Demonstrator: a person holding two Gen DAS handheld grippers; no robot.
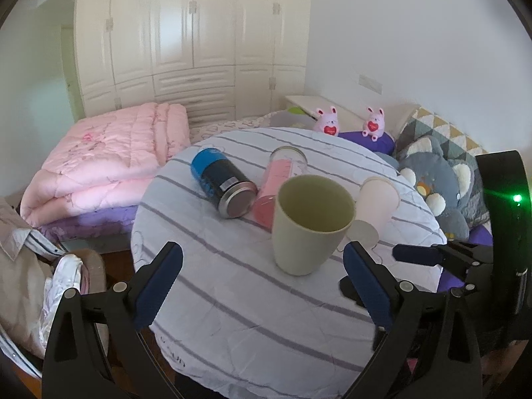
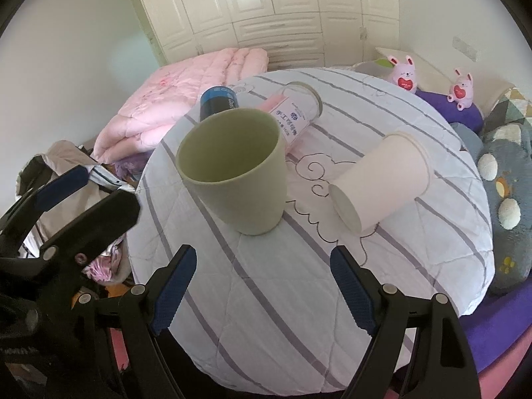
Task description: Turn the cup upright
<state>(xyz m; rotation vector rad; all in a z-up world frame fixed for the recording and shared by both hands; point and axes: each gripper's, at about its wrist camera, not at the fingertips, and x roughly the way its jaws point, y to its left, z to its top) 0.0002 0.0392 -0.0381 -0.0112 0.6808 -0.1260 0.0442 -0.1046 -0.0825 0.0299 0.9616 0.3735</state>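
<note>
A pale green cup [image 1: 311,224] [image 2: 236,169] stands upright, mouth up, on the round table with a striped cloth [image 1: 239,302] [image 2: 266,299]. A white paper cup [image 1: 375,204] [image 2: 379,183] lies on its side to its right. My left gripper [image 1: 262,282] is open and empty, just in front of the green cup. My right gripper [image 2: 262,289] is open and empty, in front of both cups. The right gripper's fingers [image 1: 419,254] show at the right of the left wrist view. The left gripper's fingers [image 2: 63,186] show at the left of the right wrist view.
A blue and black can [image 1: 221,183] [image 2: 217,101] and a clear tube with pink contents [image 1: 279,179] [image 2: 296,113] lie on their sides behind the green cup. A pink quilt [image 1: 99,163] lies to the left. Plush toys [image 1: 442,179] sit to the right.
</note>
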